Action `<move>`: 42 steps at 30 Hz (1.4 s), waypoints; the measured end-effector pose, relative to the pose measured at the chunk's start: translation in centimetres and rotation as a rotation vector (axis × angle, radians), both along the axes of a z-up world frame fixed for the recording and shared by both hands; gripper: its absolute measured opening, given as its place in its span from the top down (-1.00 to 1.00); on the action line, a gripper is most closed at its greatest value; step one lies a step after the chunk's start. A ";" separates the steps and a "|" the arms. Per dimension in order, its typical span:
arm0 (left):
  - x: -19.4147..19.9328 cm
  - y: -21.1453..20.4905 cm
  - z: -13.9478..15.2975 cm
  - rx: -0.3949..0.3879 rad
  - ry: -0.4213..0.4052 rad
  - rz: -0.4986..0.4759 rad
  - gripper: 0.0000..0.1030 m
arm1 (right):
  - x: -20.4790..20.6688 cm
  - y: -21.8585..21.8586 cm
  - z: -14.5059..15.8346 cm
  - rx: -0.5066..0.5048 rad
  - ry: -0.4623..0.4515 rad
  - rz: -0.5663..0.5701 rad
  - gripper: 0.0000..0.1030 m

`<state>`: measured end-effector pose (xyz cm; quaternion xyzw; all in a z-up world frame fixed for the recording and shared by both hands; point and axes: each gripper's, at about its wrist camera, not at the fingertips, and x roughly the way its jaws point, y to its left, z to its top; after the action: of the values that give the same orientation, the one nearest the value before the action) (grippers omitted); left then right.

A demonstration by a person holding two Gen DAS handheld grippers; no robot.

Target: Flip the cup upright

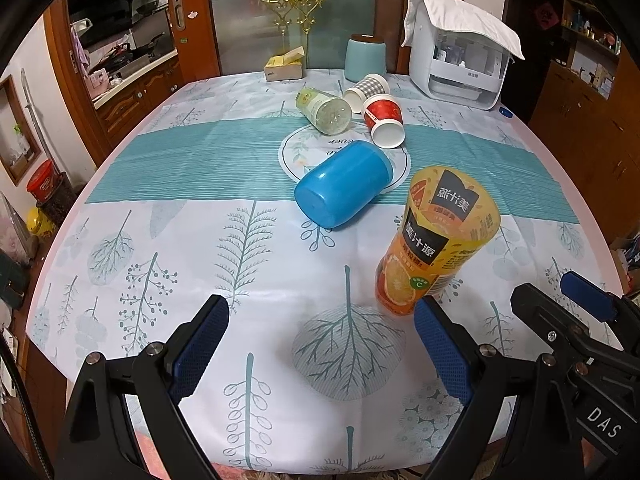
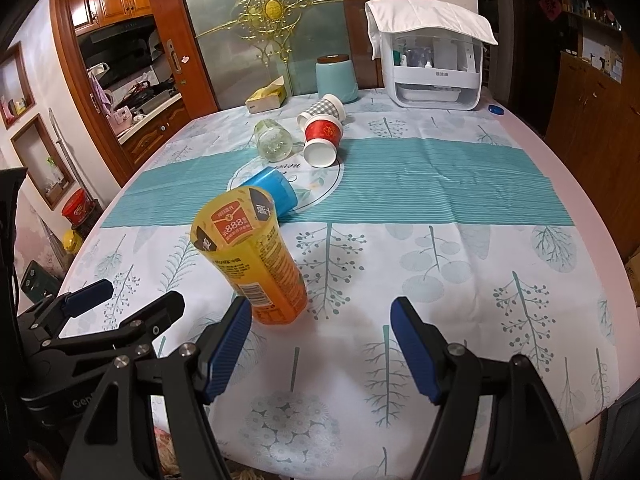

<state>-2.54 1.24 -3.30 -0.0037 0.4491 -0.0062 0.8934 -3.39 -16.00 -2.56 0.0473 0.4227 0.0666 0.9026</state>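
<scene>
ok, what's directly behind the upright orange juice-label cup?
The blue plastic cup lies on its side right behind the orange juice-label cup. In the right wrist view the orange cup hides the blue one's base; the left wrist view shows the base, while its mouth faces away, unseen.

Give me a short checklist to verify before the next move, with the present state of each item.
1. Left gripper open and holding nothing: ok.
2. Right gripper open and holding nothing: ok.
3. Orange and yellow juice-label plastic cup standing upright: ok.
4. Blue plastic cup upright: not ok, it lies on its side.
5. Red paper cup, grey checked paper cup and clear plastic cup upright: not ok, all lie on their sides.
6. Cups empty inside: cannot tell for the blue one.
</scene>
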 end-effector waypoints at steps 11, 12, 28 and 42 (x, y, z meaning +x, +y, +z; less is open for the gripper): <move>-0.1 -0.1 0.0 0.004 -0.004 0.002 -0.80 | -0.2 0.0 0.0 0.005 -0.005 0.000 -0.41; -0.1 -0.1 0.0 0.003 -0.003 0.002 -0.80 | -0.1 0.1 -0.1 0.006 -0.004 0.000 -0.41; -0.1 0.2 0.1 0.003 -0.002 0.007 -0.80 | -0.2 0.4 -0.2 0.008 -0.007 0.005 -0.41; -0.2 0.3 0.0 0.003 -0.002 0.006 -0.80 | -0.2 0.3 -0.2 0.009 -0.006 0.005 -0.41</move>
<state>-2.74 1.50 -3.31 -0.0038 0.4482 -0.0027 0.8939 -3.55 -15.67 -2.77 0.0500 0.4200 0.0710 0.9033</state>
